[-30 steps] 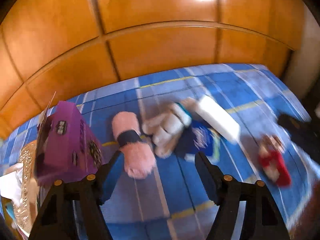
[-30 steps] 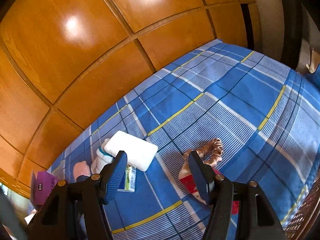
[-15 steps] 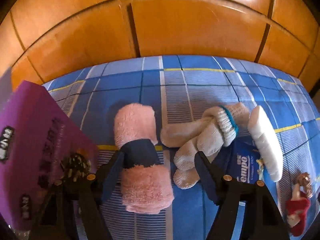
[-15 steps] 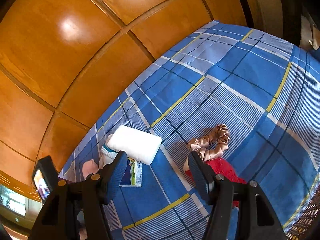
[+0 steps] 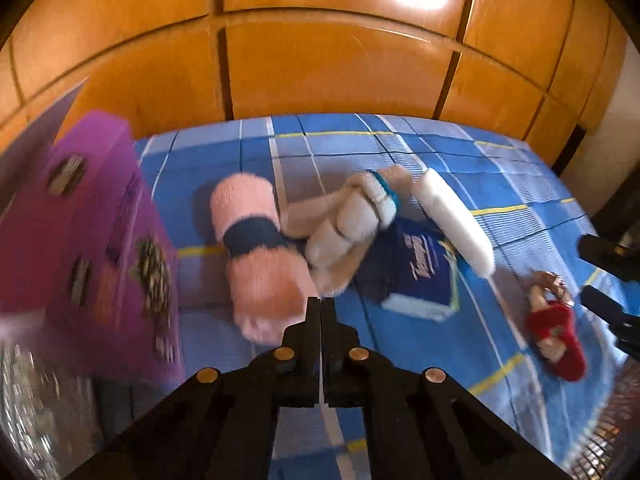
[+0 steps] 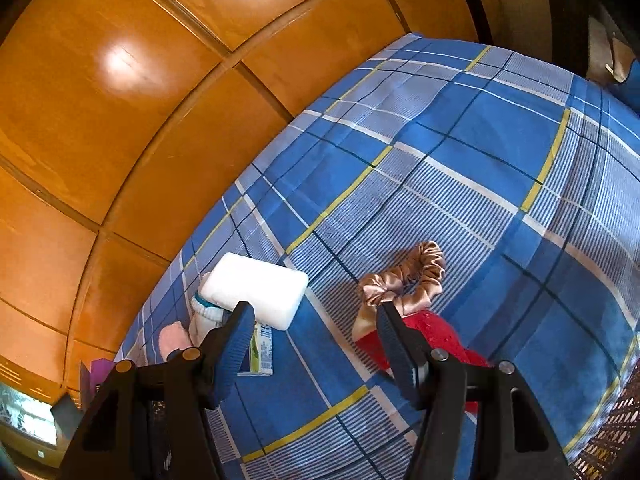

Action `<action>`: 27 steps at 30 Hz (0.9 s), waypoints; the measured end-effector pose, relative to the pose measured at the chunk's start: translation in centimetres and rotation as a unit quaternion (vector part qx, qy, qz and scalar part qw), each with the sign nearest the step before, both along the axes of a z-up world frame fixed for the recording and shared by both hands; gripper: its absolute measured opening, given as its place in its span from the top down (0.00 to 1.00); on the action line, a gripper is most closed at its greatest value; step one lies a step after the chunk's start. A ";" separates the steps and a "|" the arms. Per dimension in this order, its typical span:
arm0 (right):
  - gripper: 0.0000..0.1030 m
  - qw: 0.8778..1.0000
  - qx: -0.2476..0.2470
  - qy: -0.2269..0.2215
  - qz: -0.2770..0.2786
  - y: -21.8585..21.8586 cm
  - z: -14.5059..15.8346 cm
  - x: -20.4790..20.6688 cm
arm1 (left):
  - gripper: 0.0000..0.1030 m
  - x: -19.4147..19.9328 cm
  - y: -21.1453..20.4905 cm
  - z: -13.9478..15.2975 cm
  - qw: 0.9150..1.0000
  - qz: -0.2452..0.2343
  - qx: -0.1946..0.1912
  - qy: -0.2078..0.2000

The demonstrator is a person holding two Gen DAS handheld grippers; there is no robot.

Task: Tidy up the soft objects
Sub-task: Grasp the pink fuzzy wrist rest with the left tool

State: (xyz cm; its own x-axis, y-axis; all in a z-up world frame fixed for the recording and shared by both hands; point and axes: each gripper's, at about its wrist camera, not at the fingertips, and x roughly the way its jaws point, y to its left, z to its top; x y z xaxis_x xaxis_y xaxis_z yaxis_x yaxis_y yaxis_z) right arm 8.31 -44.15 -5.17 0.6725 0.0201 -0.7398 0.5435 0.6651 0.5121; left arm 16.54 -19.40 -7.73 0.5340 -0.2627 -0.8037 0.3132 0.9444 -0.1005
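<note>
While the left gripper (image 5: 321,300) hovers w/ fingers pressed together, empty, just short of the pink towel roll (image 5: 256,256), the right gripper (image 6: 314,330) is spread wide above the blue plaid sheet (image 6: 500,152). Socks (image 5: 352,224), white sponge (image 6: 256,288), tissue pack (image 5: 416,276) lie bunched together (touching); gold scrunchie (image 6: 404,280) rests against a red cloth (image 6: 432,336). Purple box (image 5: 80,248) sits at left.

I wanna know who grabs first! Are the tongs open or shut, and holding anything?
Left tongs: shut, fingers pressed together, holding nothing, just short of the pink towel roll.
Right tongs: open, empty.
</note>
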 end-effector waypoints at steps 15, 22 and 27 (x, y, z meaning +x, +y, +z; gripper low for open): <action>0.38 0.999 0.037 -0.004 0.015 -0.2 -0.7 0.1 | 0.46 6.9 -2.6 -0.3 0.995 0.041 0.089 0.033; 0.38 0.999 0.038 -0.003 0.019 -0.2 -0.7 0.3 | 0.65 7.0 -2.2 -2.7 0.992 0.036 0.121 0.029; 0.38 0.999 0.034 0.000 0.021 -0.1 -0.8 0.3 | 0.66 3.5 -2.1 -1.9 0.996 0.001 0.084 0.022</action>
State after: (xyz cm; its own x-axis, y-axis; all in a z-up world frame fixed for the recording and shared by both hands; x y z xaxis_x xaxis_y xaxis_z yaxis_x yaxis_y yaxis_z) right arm 8.59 -44.24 -5.94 0.6706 0.0973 -0.7354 0.5159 0.6511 0.5567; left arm 20.05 -21.54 -9.58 0.4975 -0.1211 -0.8590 0.3099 0.9497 0.0456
